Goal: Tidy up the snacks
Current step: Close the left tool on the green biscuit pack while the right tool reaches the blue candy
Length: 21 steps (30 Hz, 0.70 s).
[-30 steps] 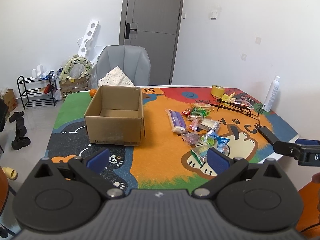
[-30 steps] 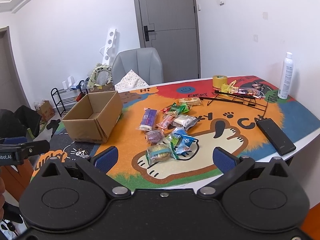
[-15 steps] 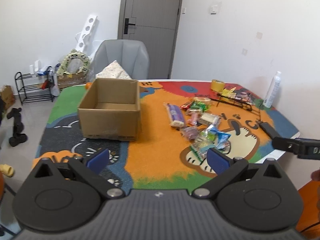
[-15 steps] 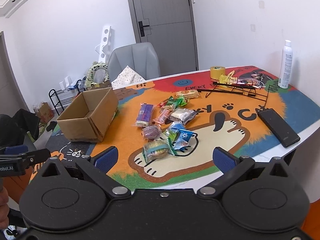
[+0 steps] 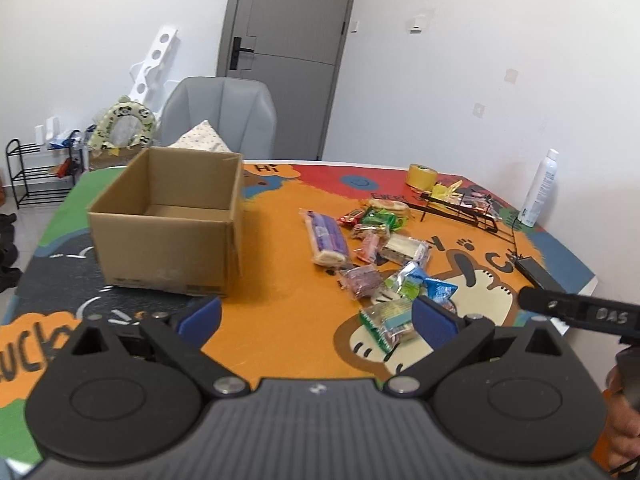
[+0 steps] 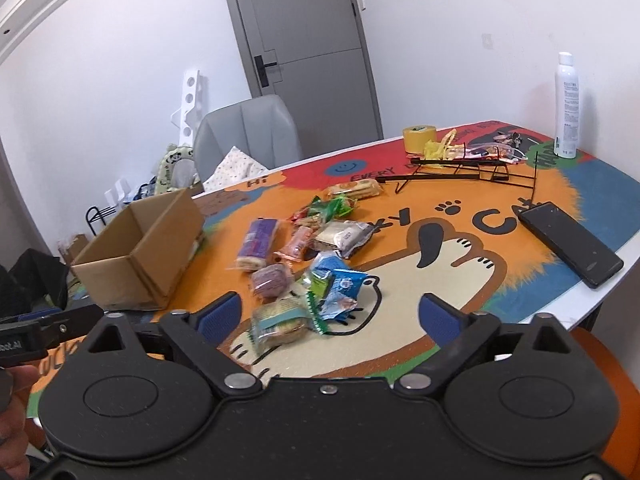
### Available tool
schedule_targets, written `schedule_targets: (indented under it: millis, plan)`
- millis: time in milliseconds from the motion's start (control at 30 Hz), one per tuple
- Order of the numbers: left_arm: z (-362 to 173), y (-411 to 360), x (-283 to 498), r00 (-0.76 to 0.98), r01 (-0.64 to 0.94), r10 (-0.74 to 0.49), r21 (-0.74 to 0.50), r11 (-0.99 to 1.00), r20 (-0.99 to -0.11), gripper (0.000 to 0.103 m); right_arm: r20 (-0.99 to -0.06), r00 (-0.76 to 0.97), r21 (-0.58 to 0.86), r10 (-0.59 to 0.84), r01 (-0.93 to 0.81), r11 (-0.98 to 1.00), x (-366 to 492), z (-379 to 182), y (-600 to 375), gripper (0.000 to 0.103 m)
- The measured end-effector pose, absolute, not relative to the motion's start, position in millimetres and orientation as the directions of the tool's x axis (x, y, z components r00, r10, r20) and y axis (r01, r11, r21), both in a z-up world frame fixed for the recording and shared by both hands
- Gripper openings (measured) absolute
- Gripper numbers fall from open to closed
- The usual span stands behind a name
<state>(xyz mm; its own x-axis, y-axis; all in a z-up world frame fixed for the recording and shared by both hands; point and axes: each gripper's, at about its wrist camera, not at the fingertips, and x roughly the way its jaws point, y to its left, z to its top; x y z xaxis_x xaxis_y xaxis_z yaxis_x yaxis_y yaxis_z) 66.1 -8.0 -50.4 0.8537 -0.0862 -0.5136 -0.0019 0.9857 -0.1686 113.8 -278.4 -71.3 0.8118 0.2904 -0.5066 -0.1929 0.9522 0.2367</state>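
Black grippers (image 6: 330, 312) (silver screws) with blue fingertips (image 6: 436, 314).

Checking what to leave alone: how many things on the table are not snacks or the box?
4: a tape roll at the far edge, a wire rack beside it, a spray bottle far right, a phone near right. Small things behind the rack are unclear.

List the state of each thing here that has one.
cardboard box: open, upright, nothing visible inside
door: shut
left gripper: open, holding nothing
right gripper: open, jaws just narrowed, holding nothing
phone: flat, screen dark
spray bottle: upright
snacks: loose on table
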Motion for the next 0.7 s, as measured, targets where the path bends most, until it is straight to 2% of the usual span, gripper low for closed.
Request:
schedule_targets:
  millis: [333, 500, 633, 700]
  plan:
    - [-79, -21, 114, 0.838, 0.045, -0.154, -0.216, 0.975, -0.524, 0.095, -0.509, 0.816, 0.257, 0.273, -0.159, 0.953, 142, -109, -282, 0.077]
    - [-95, -39, 139, 0.815, 0.085, -0.199, -0.228, 0.970, -0.544, 0.091, -0.501, 0.817, 0.285, 0.284, -0.154, 0.946, 155, -121, -290, 0.063]
    - [-109, -54, 154, 0.792, 0.117, -0.229, -0.228, 0.967, -0.566, 0.087, -0.493, 0.818, 0.306, 0.296, -0.155, 0.939, 164, -129, -297, 0.059]
    - [-116, -60, 161, 0.779, 0.128, -0.239, -0.226, 0.966, -0.580, 0.083, -0.500, 0.811, 0.321, 0.305, -0.154, 0.935, 169, -133, -300, 0.052]
